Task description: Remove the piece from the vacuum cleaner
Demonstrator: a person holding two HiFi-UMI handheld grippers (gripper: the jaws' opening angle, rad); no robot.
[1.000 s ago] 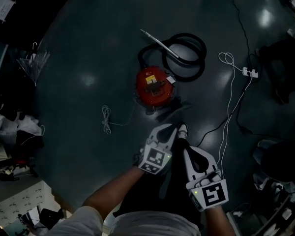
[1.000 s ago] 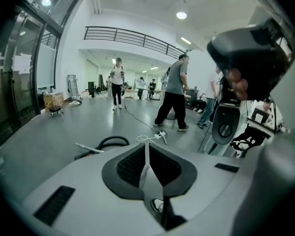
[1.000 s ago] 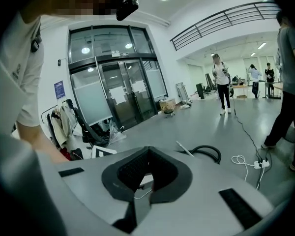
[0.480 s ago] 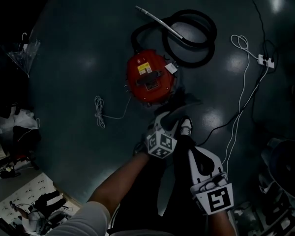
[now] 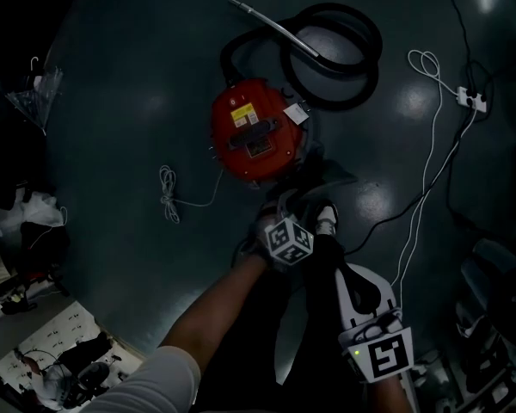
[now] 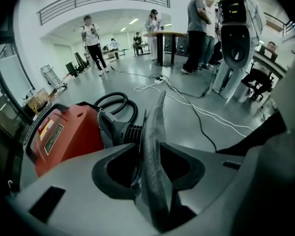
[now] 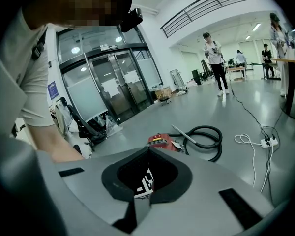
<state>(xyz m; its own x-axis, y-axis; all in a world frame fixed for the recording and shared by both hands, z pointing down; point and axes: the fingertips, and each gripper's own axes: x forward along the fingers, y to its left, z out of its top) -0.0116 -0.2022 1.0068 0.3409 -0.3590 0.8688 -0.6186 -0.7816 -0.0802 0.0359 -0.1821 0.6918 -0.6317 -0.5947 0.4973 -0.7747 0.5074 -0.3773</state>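
1. Left gripper (image 5: 288, 212) is hanging just short of the near rim of the red vacuum cleaner (image 5: 254, 132), beside the person's shoe (image 5: 325, 218). Its jaws are standing spread, having just been opening, and nothing is pinched between them.
2. Right gripper (image 5: 344, 272) is hovering lower in the head view, well back from the vacuum cleaner, with its jaws pressed together on nothing.
3. Only the head view is giving the whole layout. The vacuum cleaner is sitting on the dark floor (image 5: 112, 101), its black hose (image 5: 370, 71) is coiling behind it, and a metal wand (image 5: 275, 28) is lying across the coil's upper left.
4. Only the left gripper view is showing the vacuum cleaner close up, at lower left, with a ribbed hose cuff (image 6: 132, 132) sitting against the red body. Which part is the piece to remove, I cannot tell. People (image 6: 196, 23) are standing far off by a round table (image 6: 162, 34).
5. Only the right gripper view is showing glass doors (image 7: 118, 82). It is also showing a square marker (image 7: 145, 181) through the opening between its arms, and the vacuum cleaner small and further off.
6. A thin white cord (image 5: 166, 188) is lying just left of the vacuum cleaner. A white cable (image 5: 426, 170) is running down the right side from a power strip (image 5: 475, 99).
7. Bare floor is stretching to the left and upper left, and clutter (image 5: 26, 222) is lining the left edge, well apart.
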